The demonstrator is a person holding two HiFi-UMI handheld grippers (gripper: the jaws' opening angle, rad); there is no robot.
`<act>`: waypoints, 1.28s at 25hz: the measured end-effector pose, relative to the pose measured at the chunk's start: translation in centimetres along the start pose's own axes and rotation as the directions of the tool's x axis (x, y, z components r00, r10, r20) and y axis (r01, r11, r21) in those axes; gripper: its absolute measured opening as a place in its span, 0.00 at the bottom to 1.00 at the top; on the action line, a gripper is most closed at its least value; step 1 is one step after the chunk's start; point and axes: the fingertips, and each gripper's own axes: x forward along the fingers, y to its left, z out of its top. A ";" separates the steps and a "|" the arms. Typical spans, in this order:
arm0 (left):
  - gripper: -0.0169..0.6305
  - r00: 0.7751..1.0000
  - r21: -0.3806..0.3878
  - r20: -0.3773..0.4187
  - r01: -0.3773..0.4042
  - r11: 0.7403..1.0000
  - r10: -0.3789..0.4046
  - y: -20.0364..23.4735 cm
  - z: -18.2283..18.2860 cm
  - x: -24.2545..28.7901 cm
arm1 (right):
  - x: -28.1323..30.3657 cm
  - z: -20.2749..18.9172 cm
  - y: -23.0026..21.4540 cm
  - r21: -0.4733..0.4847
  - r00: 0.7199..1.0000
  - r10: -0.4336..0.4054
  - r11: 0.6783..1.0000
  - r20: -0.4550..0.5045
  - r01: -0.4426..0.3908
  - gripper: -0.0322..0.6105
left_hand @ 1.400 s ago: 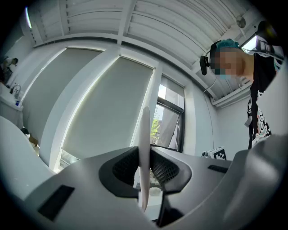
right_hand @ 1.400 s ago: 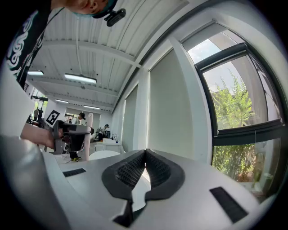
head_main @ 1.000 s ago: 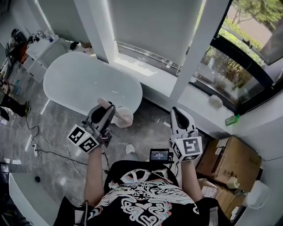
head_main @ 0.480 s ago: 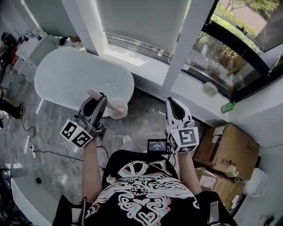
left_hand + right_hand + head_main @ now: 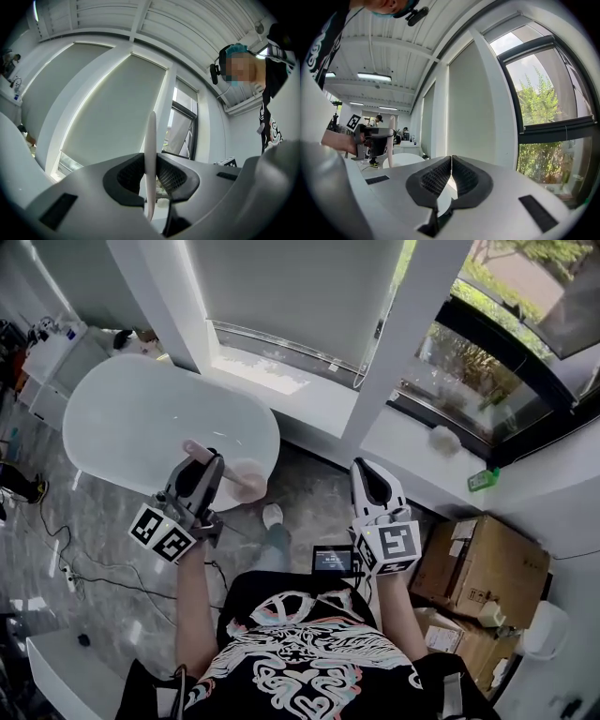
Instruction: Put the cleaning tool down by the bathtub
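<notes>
Left: the white bathtub [image 5: 141,418] is being shown with its near rim just beyond the left gripper [image 5: 208,465]. The cleaning tool [image 5: 246,480], a pale-handled brush, is being pinched by its slim handle between that gripper's jaws. It is being held in the air above the grey floor [image 5: 314,507], with its round head nearest the tub's end. Risk: only a thin handle is being clamped, so the tool may swivel in the grip. It may also be dropped hard if released from this height, or be knocked against the tub rim. Right: the right gripper [image 5: 367,476] is being held empty with its jaws pressed together, well apart from the tool.
</notes>
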 end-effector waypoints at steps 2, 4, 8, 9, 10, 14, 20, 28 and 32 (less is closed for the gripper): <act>0.16 1.000 -0.006 0.004 0.000 1.000 0.000 2.4 0.1 1.7 | 2.7 -0.3 -0.7 0.002 1.000 -0.004 1.000 -0.006 0.004 0.09; 0.16 1.000 -0.014 0.008 0.001 1.000 -0.001 5.1 0.4 3.5 | 5.7 -0.7 -1.4 0.012 1.000 -0.006 1.000 -0.020 0.006 0.09; 0.16 1.000 -0.024 0.001 0.019 1.000 -0.019 10.0 1.6 7.3 | 12.0 -0.3 -2.7 0.024 0.999 -0.012 1.000 -0.035 0.013 0.09; 0.16 1.000 -0.027 -0.003 0.026 0.999 -0.026 11.3 2.0 8.4 | 13.8 0.0 -3.1 0.025 0.999 -0.014 1.000 -0.038 0.015 0.09; 0.16 0.999 -0.032 -0.007 0.032 0.999 -0.032 12.8 2.4 9.5 | 15.6 0.2 -3.5 0.026 0.999 -0.017 1.000 -0.042 0.018 0.09; 0.16 0.999 -0.051 -0.013 0.049 0.997 -0.050 17.7 3.5 13.2 | 21.2 1.1 -4.6 0.027 0.998 -0.033 0.999 -0.051 0.034 0.09; 0.16 0.997 -0.066 0.004 0.082 0.994 -0.082 21.7 4.4 16.0 | 25.4 1.0 -5.6 0.023 0.996 -0.064 0.998 -0.061 0.066 0.09; 0.16 0.994 -0.086 -0.026 0.108 0.990 -0.111 28.2 4.8 20.4 | 32.8 -0.1 -6.1 0.037 0.989 -0.088 0.995 -0.120 0.093 0.09; 0.16 0.992 -0.105 -0.029 0.117 0.988 -0.121 29.3 4.4 22.0 | 34.0 -0.1 -6.6 0.039 0.987 -0.098 0.994 -0.127 0.103 0.09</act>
